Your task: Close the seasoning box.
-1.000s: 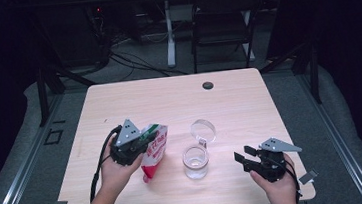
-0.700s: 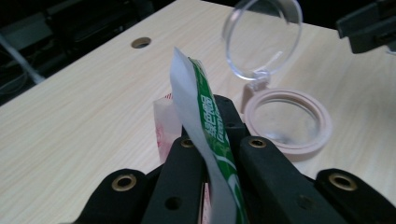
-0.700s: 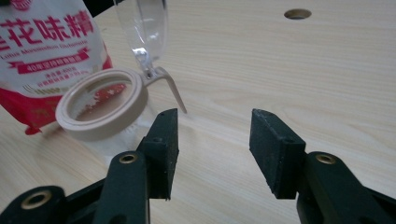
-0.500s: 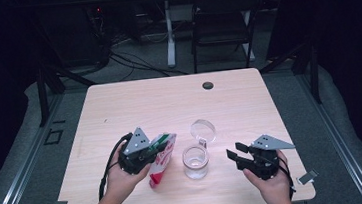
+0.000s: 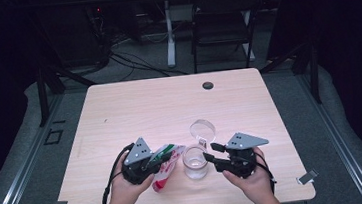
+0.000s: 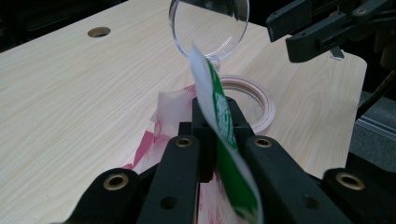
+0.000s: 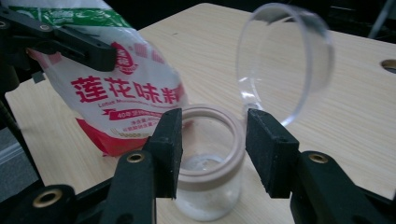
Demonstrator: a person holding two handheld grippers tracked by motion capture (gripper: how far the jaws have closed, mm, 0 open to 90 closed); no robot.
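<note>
One packet is held near the front edge of the table — a soft pouch, white across its middle, with a green band along its top seam and a red band at its bottom. Red Chinese characters are printed large across its face, with a round red emblem above them and smaller lines of print below, as seen in the right gripper view. Its top seam is pinched between the jaws of the left gripper, which are closed tight on the green strip; in the left gripper view the seam is seen edge-on, rising out between the two black jaws. The jaws have just been easing open a little, yet the seam is still clamped.

One glass jar is stood upright just to the right of the packet. It is clear, with a pale ring at its mouth, and one round transparent lid is hinged open behind it, tilted up.

The right gripper is set at the jar — its jaws stand apart on either side of the mouth ring, and nothing is gripped by them. They have been closing over the last second.

One dark round hole is seen at the far side of the table.
</note>
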